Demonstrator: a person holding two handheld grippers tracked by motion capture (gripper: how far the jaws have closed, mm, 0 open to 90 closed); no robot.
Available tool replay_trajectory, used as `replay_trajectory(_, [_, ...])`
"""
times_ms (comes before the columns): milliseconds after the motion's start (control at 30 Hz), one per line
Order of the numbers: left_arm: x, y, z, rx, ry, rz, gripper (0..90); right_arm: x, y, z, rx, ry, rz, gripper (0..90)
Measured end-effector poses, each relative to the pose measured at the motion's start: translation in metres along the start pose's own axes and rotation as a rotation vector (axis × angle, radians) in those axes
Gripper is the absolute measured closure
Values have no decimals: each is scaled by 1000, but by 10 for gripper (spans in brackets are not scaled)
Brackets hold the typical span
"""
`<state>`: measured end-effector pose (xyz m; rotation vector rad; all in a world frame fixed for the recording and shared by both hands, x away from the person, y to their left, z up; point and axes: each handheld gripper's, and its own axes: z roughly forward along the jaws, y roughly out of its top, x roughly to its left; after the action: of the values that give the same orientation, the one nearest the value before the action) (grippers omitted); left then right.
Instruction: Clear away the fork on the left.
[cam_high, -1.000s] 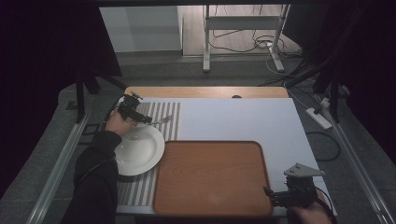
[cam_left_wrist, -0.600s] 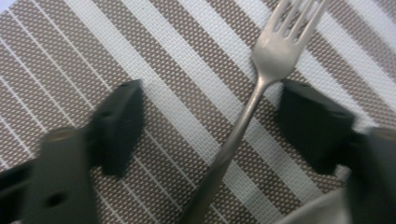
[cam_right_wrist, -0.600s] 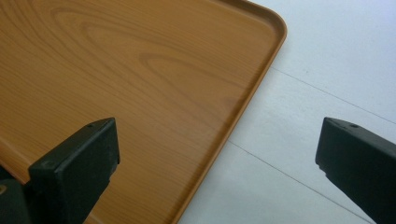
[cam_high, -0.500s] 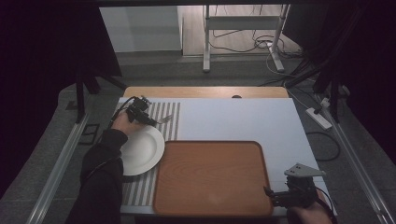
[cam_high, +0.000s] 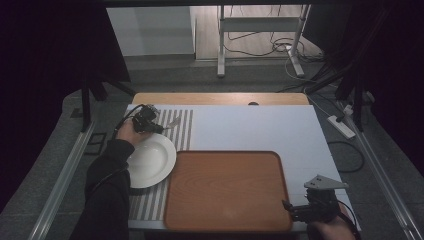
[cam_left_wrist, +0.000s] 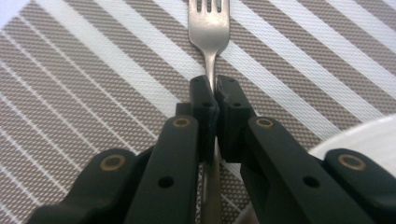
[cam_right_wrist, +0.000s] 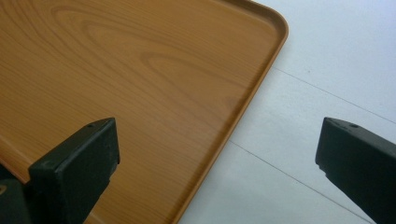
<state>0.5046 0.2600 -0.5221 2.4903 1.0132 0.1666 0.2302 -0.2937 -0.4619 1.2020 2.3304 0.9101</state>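
Jaws clamp fork (cam_left_wrist: 209, 35) handle over striped placemat (cam_left_wrist: 93, 84); plate (cam_left_wrist: 362, 137) rim right.

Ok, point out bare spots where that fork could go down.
The wooden tray is bare throughout. The white tabletop beyond it is free too. It is crowded at the striped placemat, where the plate sits and the left tongs grip the fork.

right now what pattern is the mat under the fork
Brown-grey and white stripes on the mat, clearest in the left gripper view, beneath the fork.
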Motion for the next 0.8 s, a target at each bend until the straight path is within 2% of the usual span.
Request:
replay_trajectory(233, [-1, 5, 0, -24, 8, -6, 865, 0, 0, 0, 0, 2, 1, 4])
replay_trajectory(367, [-4, 12, 1, -32, 9, 9, 864, 0, 0, 0, 0, 2, 0, 4])
replay_trajectory(633, [-24, 34, 12, -27, -5, 64, 865, 0, 0, 0, -1, 3, 0, 4])
replay_trajectory(800, [-34, 44, 10, -37, -16, 84, 865, 0, 0, -1, 0, 2, -2, 3])
